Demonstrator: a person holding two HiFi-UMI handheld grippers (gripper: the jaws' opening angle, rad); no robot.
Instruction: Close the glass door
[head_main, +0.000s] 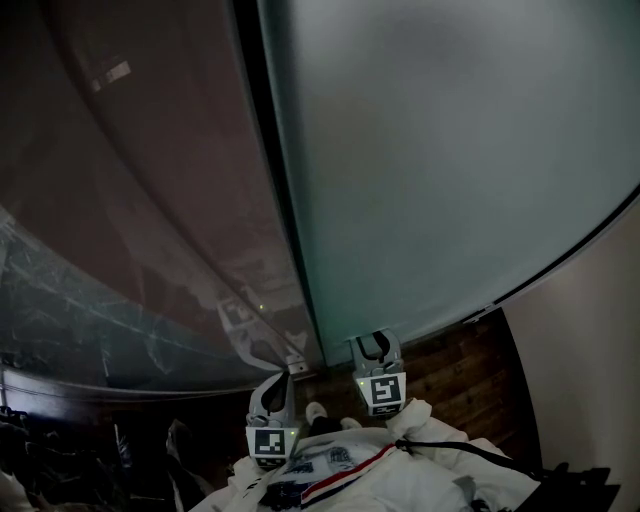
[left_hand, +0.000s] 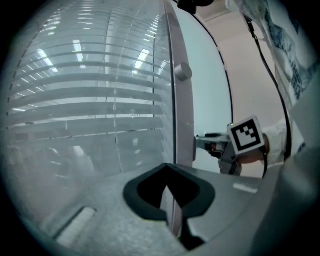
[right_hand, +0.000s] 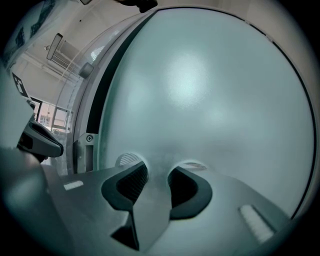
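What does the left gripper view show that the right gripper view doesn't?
Only the left gripper view: horizontal slats behind clear glass, a round fitting on the upright frame, and the right gripper with its square-marker cube, beside that frame. Only the right gripper view: a screw in a metal bracket, and that gripper's own parted jaws facing the glass. Both: the frosted glass door and the upright frame at its edge.

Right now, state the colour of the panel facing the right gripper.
Frosted pale teal panel; best in right gripper view.
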